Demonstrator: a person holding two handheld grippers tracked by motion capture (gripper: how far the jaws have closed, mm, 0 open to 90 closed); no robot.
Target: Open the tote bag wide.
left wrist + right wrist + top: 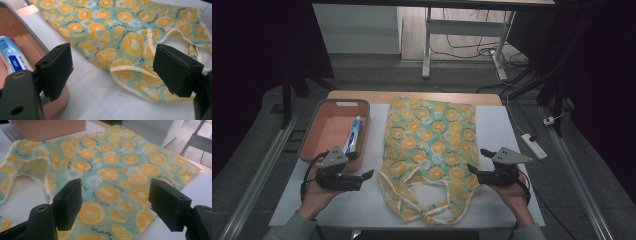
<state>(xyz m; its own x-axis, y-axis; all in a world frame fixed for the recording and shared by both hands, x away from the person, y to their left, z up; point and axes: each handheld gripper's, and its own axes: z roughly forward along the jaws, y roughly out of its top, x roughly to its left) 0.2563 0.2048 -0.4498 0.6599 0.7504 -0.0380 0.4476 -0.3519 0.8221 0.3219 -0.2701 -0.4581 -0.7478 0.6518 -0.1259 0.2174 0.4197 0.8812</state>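
A fabric tote bag [427,145] printed with orange slices on pale green lies flat on the white table cover, its handles toward the near edge. My left gripper [364,171] is open just left of the bag's near corner; the bag [120,37] spreads beyond its spread jaws. My right gripper [476,161] is open at the bag's right edge, pointing left at it, and the bag [112,170] lies under and beyond its jaws. A blue and white toothpaste tube [352,135] lies in the salmon tray [314,139], and the tube [13,58] shows at left.
The salmon tray [47,128] stands at the table's left, close beside my left gripper. A white cover [507,130] spans the tabletop, with bare room right of the bag. Beyond the table are desk legs, cables and a power strip [534,145] on the floor.
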